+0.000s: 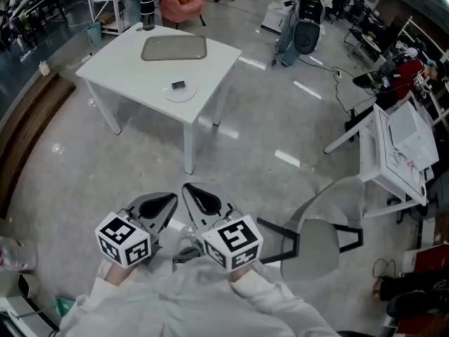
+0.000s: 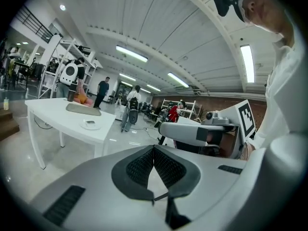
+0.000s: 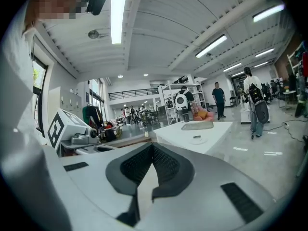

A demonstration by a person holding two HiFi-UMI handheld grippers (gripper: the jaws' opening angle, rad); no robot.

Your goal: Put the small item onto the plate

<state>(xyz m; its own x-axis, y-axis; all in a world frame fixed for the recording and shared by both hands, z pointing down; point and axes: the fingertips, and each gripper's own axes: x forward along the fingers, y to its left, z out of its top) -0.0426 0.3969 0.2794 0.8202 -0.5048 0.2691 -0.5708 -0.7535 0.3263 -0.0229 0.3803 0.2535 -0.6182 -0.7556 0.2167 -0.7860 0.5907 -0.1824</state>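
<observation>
A small dark item (image 1: 178,85) lies on a round white plate (image 1: 179,94) near the front edge of a white table (image 1: 133,72), well ahead of me across the floor. Both grippers are low and close to my body, far from the table. My left gripper (image 1: 163,206) is shut with nothing between its jaws, and so is my right gripper (image 1: 201,200) beside it. The left gripper view shows its closed pads (image 2: 153,149), with the plate (image 2: 90,125) small on the table (image 2: 57,117). In the right gripper view the closed jaws (image 3: 152,149) point toward the plate (image 3: 197,140) and item (image 3: 196,136).
A grey tray (image 1: 174,48) and a dark bottle (image 1: 146,12) stand further back on the table. A grey chair (image 1: 319,237) stands to my right, and a second white table (image 1: 396,149) is beyond it. A wooden step (image 1: 28,128) runs along the left. People stand in the background.
</observation>
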